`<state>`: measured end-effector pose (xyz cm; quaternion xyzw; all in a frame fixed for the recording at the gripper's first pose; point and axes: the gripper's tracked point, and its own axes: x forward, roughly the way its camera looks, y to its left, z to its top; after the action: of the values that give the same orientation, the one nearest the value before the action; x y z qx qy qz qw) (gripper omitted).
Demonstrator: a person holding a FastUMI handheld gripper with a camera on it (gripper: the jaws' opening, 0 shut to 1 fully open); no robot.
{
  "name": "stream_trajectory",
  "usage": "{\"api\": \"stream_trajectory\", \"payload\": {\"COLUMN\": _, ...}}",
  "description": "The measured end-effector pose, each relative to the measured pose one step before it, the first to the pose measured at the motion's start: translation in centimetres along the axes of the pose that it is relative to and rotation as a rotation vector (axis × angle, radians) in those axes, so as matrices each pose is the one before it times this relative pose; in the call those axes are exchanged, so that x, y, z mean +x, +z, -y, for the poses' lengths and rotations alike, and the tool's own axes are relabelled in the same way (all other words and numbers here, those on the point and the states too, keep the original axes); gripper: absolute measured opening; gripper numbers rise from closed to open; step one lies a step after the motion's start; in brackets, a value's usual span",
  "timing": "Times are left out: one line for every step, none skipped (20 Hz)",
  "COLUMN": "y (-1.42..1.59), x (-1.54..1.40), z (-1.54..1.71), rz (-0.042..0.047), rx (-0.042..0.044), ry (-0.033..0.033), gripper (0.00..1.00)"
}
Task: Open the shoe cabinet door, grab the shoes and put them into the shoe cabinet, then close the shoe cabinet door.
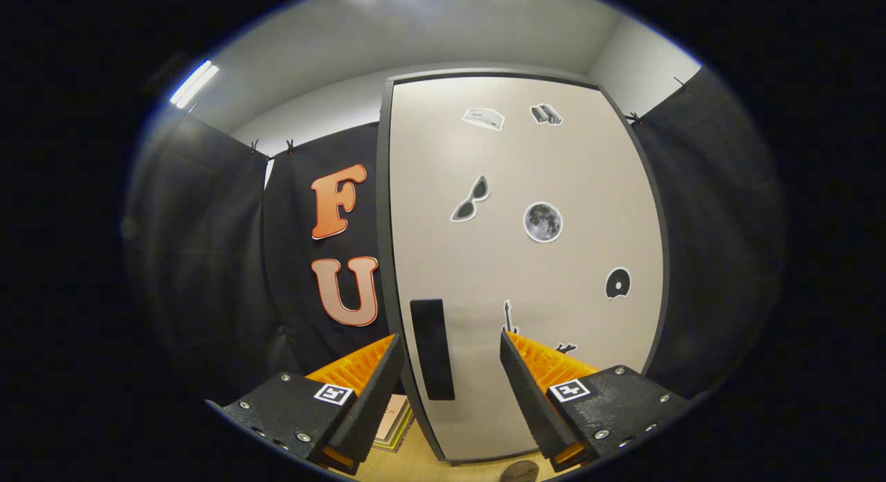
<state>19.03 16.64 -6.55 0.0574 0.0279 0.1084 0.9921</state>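
**Shoe cabinet door shut; gripper spread before its handle**

Landmark for all positions: the shoe cabinet door [526, 260], a tall pale panel with a dark frame, standing closed and facing the gripper.

Left of the door: black cloth wall [208, 260], hung by clips below a white upper wall. At the door's lower left corner, low down beside the cabinet, a stack of flat items [394, 420] rests on the wooden floor [429, 465]; what they are cannot be determined.

On the door: a dark vertical handle [432, 349] near its left edge, in the lower part. Stickers are scattered across the face, including a sunglasses sticker [471, 200], a moon sticker [543, 222], a disc sticker [617, 283] and a small guitar sticker [509, 318].

Gripper [450, 381]: fingers spread apart, holding nothing. The handle sits in the gap between them, nearer the left finger. Contact with the door cannot be determined.

Below the door: a small round dark object [520, 471] on the floor, partly cut off.

Right of the door: more black cloth.

Shoes: no position to report.
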Motion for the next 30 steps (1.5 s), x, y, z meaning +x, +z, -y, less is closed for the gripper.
{"api": "stream_trajectory", "payload": {"y": -0.381, "x": 0.669, "z": -0.082, "rz": -0.00588, "rx": -0.00595, "ry": 0.00073, "gripper": 0.87}}
{"api": "stream_trajectory", "payload": {"y": -0.228, "x": 0.627, "z": -0.156, "rz": 0.00129, "rx": -0.00413, "ry": -0.00001, "gripper": 0.86}}
{"api": "stream_trajectory", "payload": {"y": -0.024, "x": 0.565, "z": -0.233, "rz": 0.00583, "rx": -0.00181, "ry": 0.00495, "gripper": 0.86}}
{"api": "stream_trajectory", "payload": {"y": -0.047, "x": 0.529, "z": -0.156, "rz": 0.00556, "rx": -0.00511, "ry": 0.00216, "gripper": 0.84}}
{"api": "stream_trajectory", "payload": {"y": 0.062, "x": 0.476, "z": -0.170, "rz": 0.00516, "rx": -0.00832, "ry": 0.00352, "gripper": 0.82}}
{"api": "stream_trajectory", "payload": {"y": -0.244, "x": 0.396, "z": -0.173, "rz": 0.00317, "rx": -0.01115, "ry": -0.00040, "gripper": 0.79}}
{"api": "stream_trajectory", "payload": {"y": -0.129, "x": 0.518, "z": 0.035, "rz": 0.00004, "rx": -0.01136, "ry": -0.00709, "gripper": 0.77}}
{"api": "stream_trajectory", "payload": {"y": -0.303, "x": 0.449, "z": 0.058, "rz": -0.00639, "rx": -0.00727, "ry": -0.00957, "gripper": 0.73}}
{"api": "stream_trajectory", "payload": {"y": -0.279, "x": 0.448, "z": -0.053, "rz": -0.00814, "rx": 0.00041, "ry": -0.00577, "gripper": 0.70}}
{"api": "stream_trajectory", "payload": {"y": -0.406, "x": 0.405, "z": -0.251, "rz": -0.01321, "rx": 0.00553, "ry": -0.00026, "gripper": 0.64}}
{"api": "stream_trajectory", "payload": {"y": -0.415, "x": 0.292, "z": -0.114, "rz": -0.01550, "rx": 0.00517, "ry": -0.00560, "gripper": 0.61}}
{"api": "stream_trajectory", "payload": {"y": -0.321, "x": 0.300, "z": 0.125, "rz": -0.01181, "rx": -0.00093, "ry": -0.01020, "gripper": 0.57}}
{"api": "stream_trajectory", "payload": {"y": -0.265, "x": 0.262, "z": -0.058, "rz": -0.00799, "rx": -0.00296, "ry": -0.00293, "gripper": 0.55}}
{"api": "stream_trajectory", "payload": {"y": -0.390, "x": 0.100, "z": -0.172, "rz": -0.00774, "rx": -0.00194, "ry": -0.00337, "gripper": 0.51}}
{"api": "stream_trajectory", "payload": {"y": -0.214, "x": 0.080, "z": 0.011, "rz": -0.00792, "rx": -0.00212, "ry": -0.00880, "gripper": 0.49}}
{"api": "stream_trajectory", "payload": {"y": -0.361, "x": 0.043, "z": -0.163, "rz": -0.01349, "rx": -0.00331, "ry": -0.00544, "gripper": 0.43}}
{"api": "stream_trajectory", "payload": {"y": 0.080, "x": -0.004, "z": 0.089, "rz": 0.00148, "rx": -0.00056, "ry": -0.00985, "gripper": 0.40}}
{"api": "stream_trajectory", "payload": {"y": -0.059, "x": 0.017, "z": -0.058, "rz": -0.00177, "rx": 0.00064, "ry": -0.00756, "gripper": 0.38}}
{"api": "stream_trajectory", "payload": {"y": 0.059, "x": -0.019, "z": -0.016, "rz": 0.00634, "rx": -0.00139, "ry": -0.00484, "gripper": 0.37}}
{"api": "stream_trajectory", "payload": {"y": -0.044, "x": 0.014, "z": -0.023, "rz": -0.00351, "rx": -0.00418, "ry": -0.00052, "gripper": 0.35}}
{"api": "stream_trajectory", "payload": {"y": -0.069, "x": -0.078, "z": 0.045, "rz": -0.01210, "rx": 0.00704, "ry": 0.00331, "gripper": 0.33}}
{"api": "stream_trajectory", "payload": {"y": -0.080, "x": -0.028, "z": 0.002, "rz": -0.01208, "rx": 0.02423, "ry": 0.00519, "gripper": 0.28}}
{"api": "stream_trajectory", "payload": {"y": -0.131, "x": 0.000, "z": -0.109, "rz": -0.01334, "rx": 0.01735, "ry": 0.01027, "gripper": 0.27}}
{"api": "stream_trajectory", "payload": {"y": 0.022, "x": -0.098, "z": 0.103, "rz": -0.00968, "rx": 0.00361, "ry": 0.00867, "gripper": 0.24}}
{"api": "stream_trajectory", "payload": {"y": 0.068, "x": -0.145, "z": 0.080, "rz": -0.00382, "rx": -0.00042, "ry": 0.00792, "gripper": 0.24}}
{"api": "stream_trajectory", "payload": {"y": -0.063, "x": -0.153, "z": -0.046, "rz": -0.00213, "rx": 0.00541, "ry": 0.00970, "gripper": 0.22}}
{"api": "stream_trajectory", "payload": {"y": 0.000, "x": -0.304, "z": -0.011, "rz": -0.00289, "rx": 0.00851, "ry": 0.00781, "gripper": 0.22}}
{"api": "stream_trajectory", "payload": {"y": 0.130, "x": -0.359, "z": 0.040, "rz": 0.00247, "rx": 0.00552, "ry": 0.00272, "gripper": 0.21}}
{"api": "stream_trajectory", "payload": {"y": -0.005, "x": -0.486, "z": 0.077, "rz": -0.00055, "rx": 0.00031, "ry": -0.00758, "gripper": 0.21}}
{"api": "stream_trajectory", "payload": {"y": -0.018, "x": -0.545, "z": 0.134, "rz": 0.00080, "rx": -0.00135, "ry": -0.00926, "gripper": 0.21}}
